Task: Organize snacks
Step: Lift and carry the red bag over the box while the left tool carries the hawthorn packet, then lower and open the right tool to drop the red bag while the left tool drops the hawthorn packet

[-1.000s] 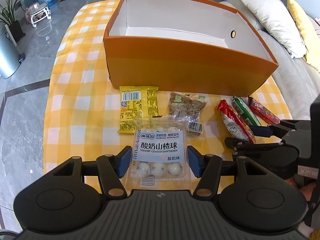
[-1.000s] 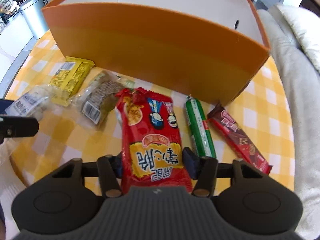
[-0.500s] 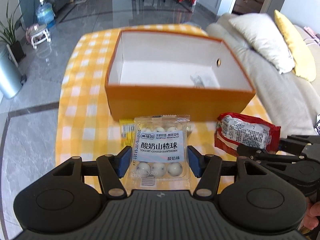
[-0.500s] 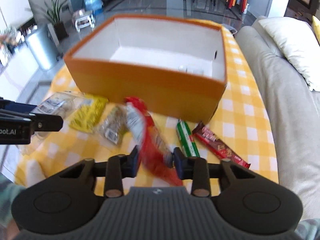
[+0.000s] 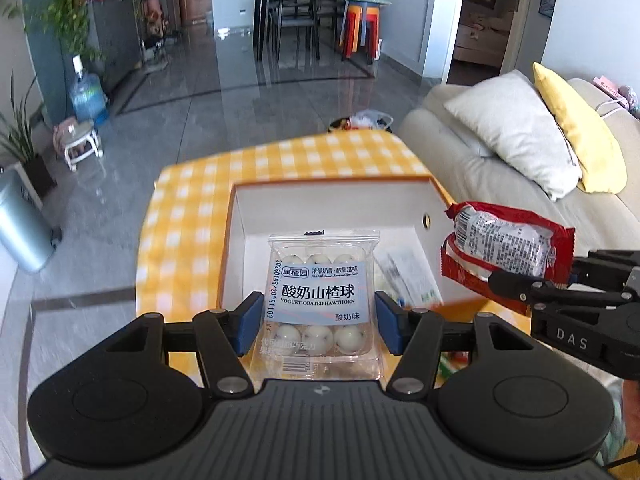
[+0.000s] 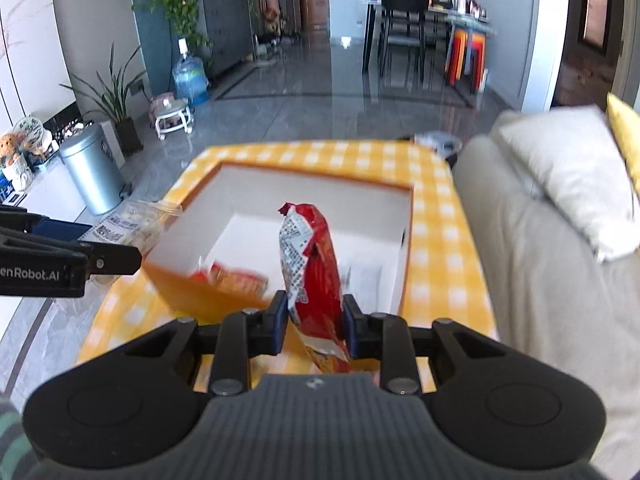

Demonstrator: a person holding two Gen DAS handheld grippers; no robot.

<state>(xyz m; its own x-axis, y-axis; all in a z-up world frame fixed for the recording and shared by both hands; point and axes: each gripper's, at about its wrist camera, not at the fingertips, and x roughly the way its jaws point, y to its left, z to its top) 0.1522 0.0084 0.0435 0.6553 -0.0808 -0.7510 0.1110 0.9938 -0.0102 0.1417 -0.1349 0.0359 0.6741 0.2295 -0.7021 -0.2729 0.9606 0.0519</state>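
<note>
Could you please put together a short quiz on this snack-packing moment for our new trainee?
1. True or false: the orange box has a white inside.
2. Which pack sits between the fingers of the left gripper?
A. the yogurt-coated hawthorn pack
B. a green sausage stick
C. a chocolate bar
3. Fill in: the right gripper, its fingers closing, grips the ___ snack bag.

Key:
1. True.
2. A; its blue pads sit at both sides of the clear pack.
3. Red; the bag stands on edge above the box.
</note>
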